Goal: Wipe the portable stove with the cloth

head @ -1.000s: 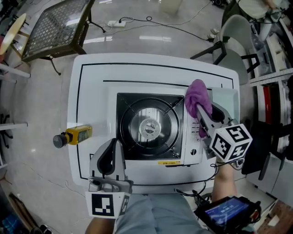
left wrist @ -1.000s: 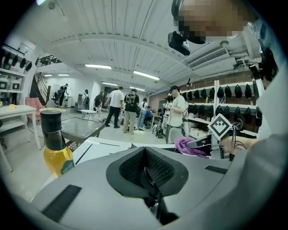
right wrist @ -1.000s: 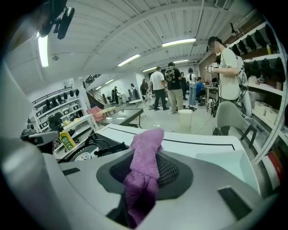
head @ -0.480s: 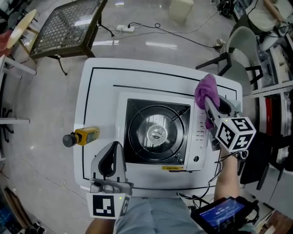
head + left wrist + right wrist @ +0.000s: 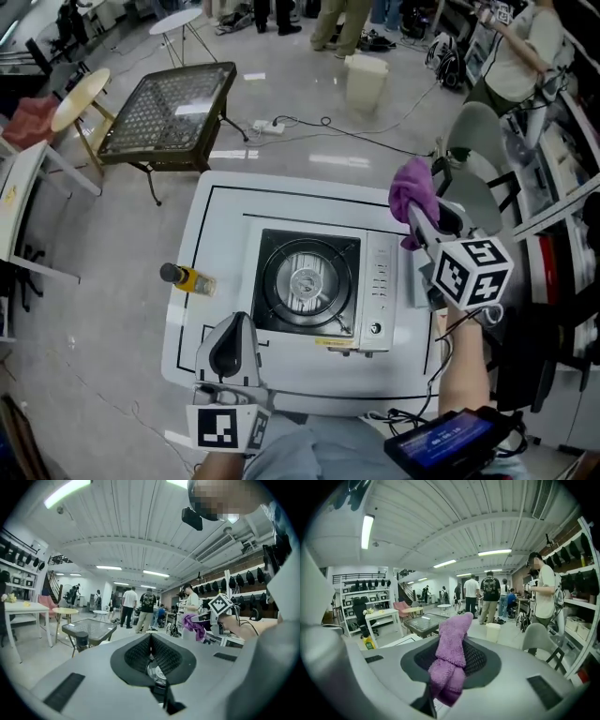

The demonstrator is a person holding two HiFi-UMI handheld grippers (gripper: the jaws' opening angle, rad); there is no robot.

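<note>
The portable stove (image 5: 317,286), black top with a silver burner and a white control strip, sits in the middle of the white table (image 5: 216,216). My right gripper (image 5: 414,217) is raised above the table's right edge, shut on a purple cloth (image 5: 411,190). In the right gripper view the cloth (image 5: 451,654) is bunched between the jaws and sticks up past their tips. My left gripper (image 5: 238,323) hovers over the table's near edge in front of the stove, shut with nothing in it. In the left gripper view its jaws meet, and the cloth (image 5: 192,623) shows at the right.
A yellow bottle (image 5: 188,278) with a dark cap lies on the table left of the stove. Beyond the table stand a mesh-top table (image 5: 171,114), a round side table (image 5: 81,97), a bin (image 5: 366,79) and a grey chair (image 5: 473,155). Cables and a power strip (image 5: 267,126) lie on the floor; several people stand far off.
Both grippers have risen. The right one lifted the cloth off the stove's right side to above the table's right edge. The head view pulled back, showing more floor.
</note>
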